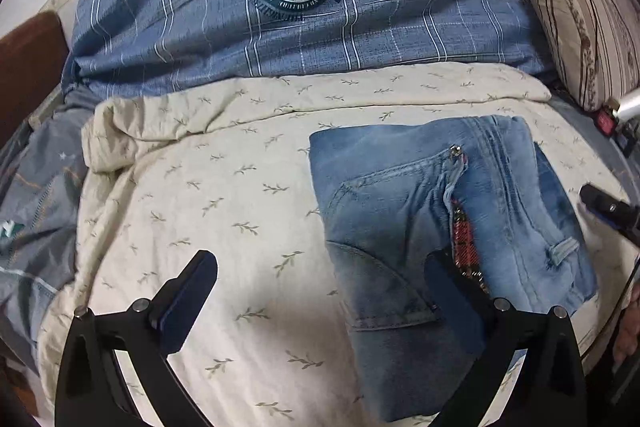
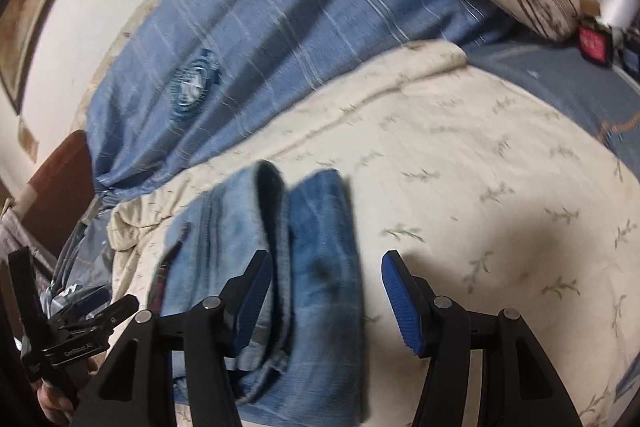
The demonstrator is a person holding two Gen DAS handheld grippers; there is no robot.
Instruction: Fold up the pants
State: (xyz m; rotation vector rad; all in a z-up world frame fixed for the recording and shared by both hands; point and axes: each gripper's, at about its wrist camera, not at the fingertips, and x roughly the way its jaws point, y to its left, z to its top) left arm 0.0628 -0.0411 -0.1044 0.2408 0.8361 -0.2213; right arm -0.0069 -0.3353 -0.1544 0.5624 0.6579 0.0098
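On the cream leaf-print quilt (image 1: pixel 224 187), left of the jeans, the left gripper (image 1: pixel 320 291) hovers with its jaws spread wide, one pad over bare quilt, the other over the denim, holding nothing. Just to the right lies the folded light-blue denim pants (image 1: pixel 420 211), a flat packet with pocket and red plaid lining showing. Further right, the right gripper (image 2: pixel 326 287) stands about half open above the pants' folded edge, its pads not pressing on anything. Behind them, a blue checked duvet (image 1: pixel 320 39) is bunched up.
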